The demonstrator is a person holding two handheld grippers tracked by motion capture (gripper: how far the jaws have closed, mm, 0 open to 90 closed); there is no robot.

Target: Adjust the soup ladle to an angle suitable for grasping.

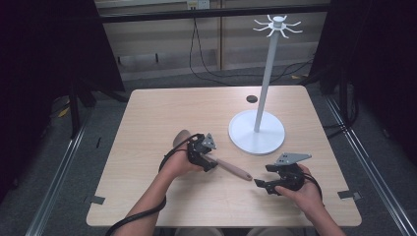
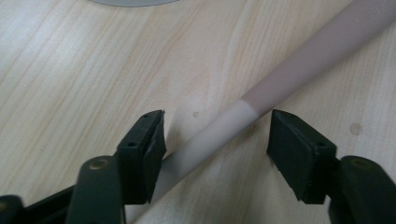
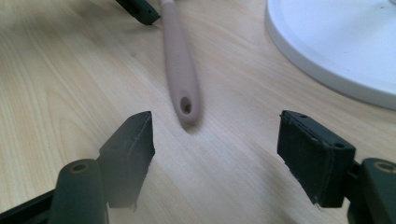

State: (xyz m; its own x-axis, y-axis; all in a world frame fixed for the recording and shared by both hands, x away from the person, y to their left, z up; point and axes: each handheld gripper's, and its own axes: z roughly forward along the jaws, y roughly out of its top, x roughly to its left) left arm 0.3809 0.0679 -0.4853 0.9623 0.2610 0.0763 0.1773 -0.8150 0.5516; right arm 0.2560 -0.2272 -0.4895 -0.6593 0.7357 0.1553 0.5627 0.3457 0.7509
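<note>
No readable text or labels.

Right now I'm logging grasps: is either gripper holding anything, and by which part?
Nothing held. The left gripper straddles the spatula handle with fingers open; the right gripper is open.

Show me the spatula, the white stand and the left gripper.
spatula (image 3: 180, 60): right gripper view, on the handle above its hanging hole.
white stand (image 1: 255, 135): high view, on the round base.
left gripper (image 2: 217, 140): left gripper view, midway between its open jaws, over the spatula's shaft.
</note>
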